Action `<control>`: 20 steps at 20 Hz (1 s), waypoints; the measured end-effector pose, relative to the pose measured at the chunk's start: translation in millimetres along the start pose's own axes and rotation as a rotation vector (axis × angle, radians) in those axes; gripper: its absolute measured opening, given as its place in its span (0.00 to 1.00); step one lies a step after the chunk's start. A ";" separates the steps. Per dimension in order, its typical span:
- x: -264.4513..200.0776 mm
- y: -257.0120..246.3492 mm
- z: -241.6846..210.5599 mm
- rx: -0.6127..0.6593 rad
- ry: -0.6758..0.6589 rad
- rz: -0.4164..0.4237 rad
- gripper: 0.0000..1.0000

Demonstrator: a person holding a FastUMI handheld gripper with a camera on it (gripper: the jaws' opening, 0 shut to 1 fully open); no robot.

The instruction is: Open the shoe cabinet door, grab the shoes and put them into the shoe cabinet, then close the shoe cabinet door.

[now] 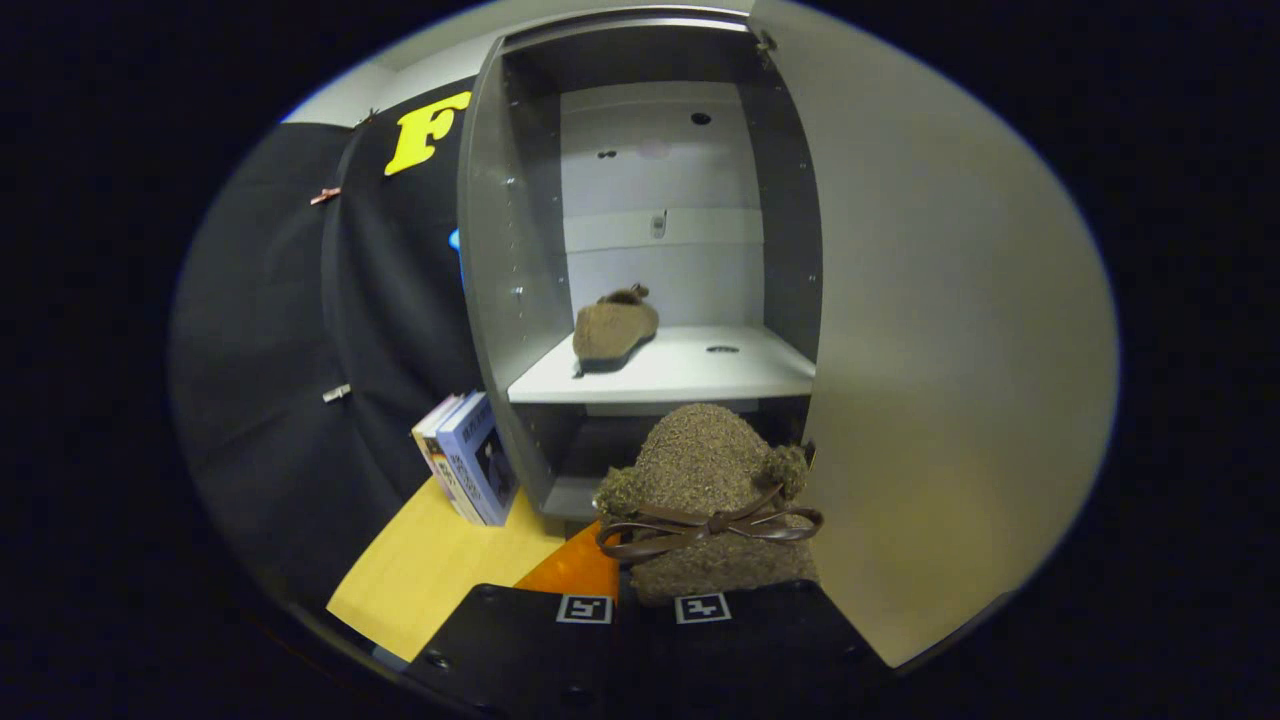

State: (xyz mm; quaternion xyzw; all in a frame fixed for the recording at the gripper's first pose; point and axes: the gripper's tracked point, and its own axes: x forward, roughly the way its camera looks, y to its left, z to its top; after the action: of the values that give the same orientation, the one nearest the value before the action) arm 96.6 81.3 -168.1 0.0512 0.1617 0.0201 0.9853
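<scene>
One shoe (614, 328) on cabinet (500, 250) shelf (690, 375) near its left edge, second shoe (705, 500) before the shelf between the gripper (645, 608) fingers, books (468, 458) left of cabinet, door (950, 350) open at right.

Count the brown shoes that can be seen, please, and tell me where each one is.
2. One shoe lies on the white shelf inside the open cabinet. The other shoe, with a bow, is just ahead of the gripper, apparently held in its fingers.

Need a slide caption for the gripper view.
Gripper carries the second brown fuzzy shoe toward the open shoe cabinet, its mate already on the shelf.
</scene>
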 end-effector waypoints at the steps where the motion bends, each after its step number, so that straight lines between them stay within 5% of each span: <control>1: 4.7 0.2 13.6 0.008 -0.006 -0.002 0.08; 10: 85.1 -8.5 122.8 -0.001 -0.049 -0.028 0.08; 20: 216.8 -28.1 131.6 0.016 0.039 -0.108 0.08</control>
State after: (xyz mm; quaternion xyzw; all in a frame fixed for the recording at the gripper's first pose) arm 344.7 53.2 -115.7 0.0497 0.1836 -0.0331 0.9812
